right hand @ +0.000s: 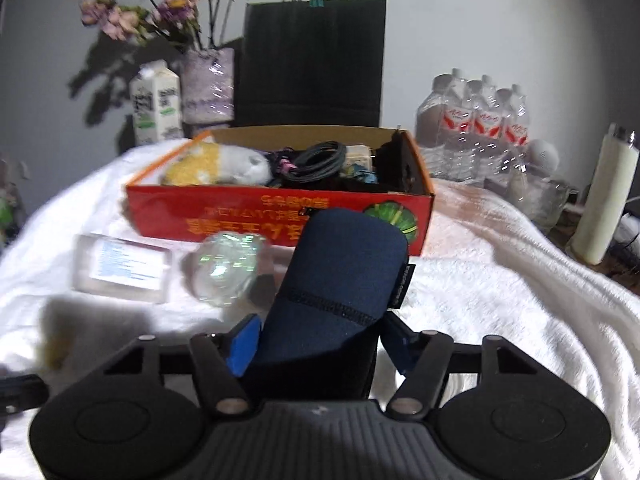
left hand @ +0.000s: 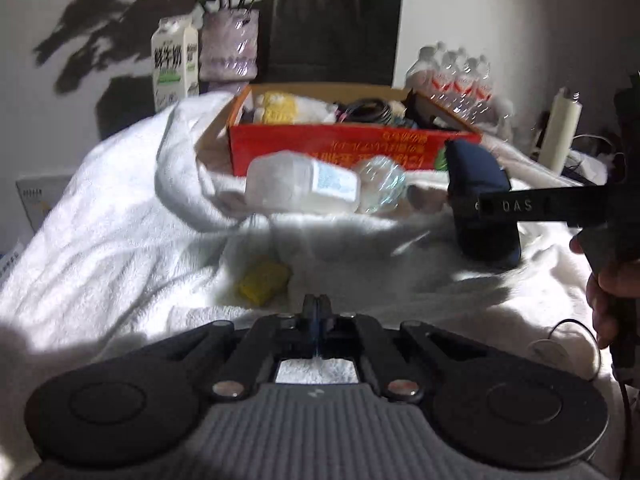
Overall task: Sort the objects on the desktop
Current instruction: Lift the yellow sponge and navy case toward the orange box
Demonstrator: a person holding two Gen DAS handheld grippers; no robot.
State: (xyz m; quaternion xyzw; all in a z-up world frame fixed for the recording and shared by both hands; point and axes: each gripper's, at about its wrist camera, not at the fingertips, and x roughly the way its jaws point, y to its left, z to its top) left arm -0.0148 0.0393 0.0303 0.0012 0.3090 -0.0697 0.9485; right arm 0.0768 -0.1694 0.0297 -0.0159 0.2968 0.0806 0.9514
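Note:
My right gripper (right hand: 320, 344) is shut on a dark blue fabric pouch (right hand: 344, 276) and holds it upright in front of the red cardboard box (right hand: 240, 220). The pouch (left hand: 480, 208) and the right gripper's finger (left hand: 536, 204) also show in the left wrist view. The box (left hand: 340, 148) holds several items, among them black cables (right hand: 320, 162) and a yellow and white cloth (right hand: 216, 168). A clear plastic case (left hand: 300, 186) and a crumpled clear wrapper (left hand: 380, 188) lie before the box. A small yellow block (left hand: 264, 280) lies on the white towel (left hand: 120, 248). My left gripper (left hand: 316, 304) is shut and empty, just behind the yellow block.
A black paper bag (right hand: 316, 64), a milk carton (right hand: 156, 104) and a vase of flowers (right hand: 208, 84) stand behind the box. A pack of water bottles (right hand: 476, 124) and a white cylinder (right hand: 604, 200) stand at the right.

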